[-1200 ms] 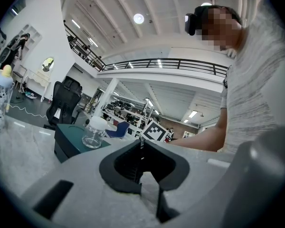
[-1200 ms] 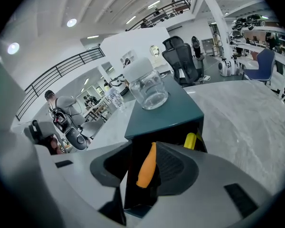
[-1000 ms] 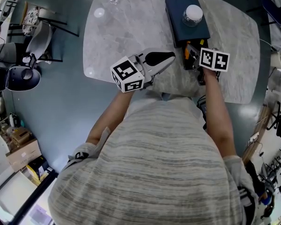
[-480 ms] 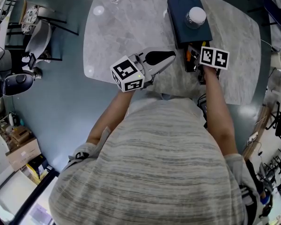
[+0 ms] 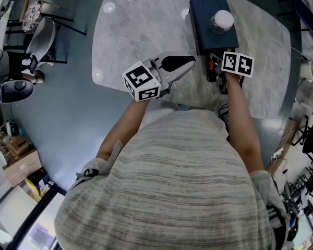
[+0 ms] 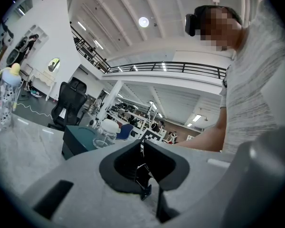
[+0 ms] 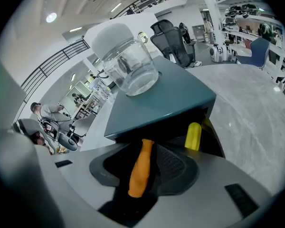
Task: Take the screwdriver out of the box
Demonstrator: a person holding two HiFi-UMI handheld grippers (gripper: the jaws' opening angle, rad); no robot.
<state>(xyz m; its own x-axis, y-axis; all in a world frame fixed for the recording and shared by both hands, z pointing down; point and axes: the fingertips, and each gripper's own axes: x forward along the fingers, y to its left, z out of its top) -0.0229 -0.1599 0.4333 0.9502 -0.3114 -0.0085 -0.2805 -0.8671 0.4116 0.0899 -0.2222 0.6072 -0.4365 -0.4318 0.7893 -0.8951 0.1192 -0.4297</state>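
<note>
- Right gripper view is showing the right gripper [image 7: 149, 152] pinching an orange-handled screwdriver [image 7: 140, 171] at the opening of the dark teal box [image 7: 164, 103]
- Left gripper [image 6: 143, 148] is hovering, jaws pressed together

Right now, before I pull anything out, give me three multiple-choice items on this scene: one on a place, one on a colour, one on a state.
1. Where does the glass jar stand?
A. On the floor
B. On top of the dark box
C. In the left gripper's tongs

2. What colour is the handle between the tongs of the right gripper?
A. Orange
B. Green
C. Purple

3. How do the tongs of the left gripper stand?
A. Wide open
B. Shut on the jar
C. Shut, with nothing between them

Answers:
1 B: the head view shows the jar's white lid over the box's top face.
2 A: the right gripper view shows an orange handle between its tongs.
3 C: the left gripper view shows its tongs together and empty, away from the box.
</note>
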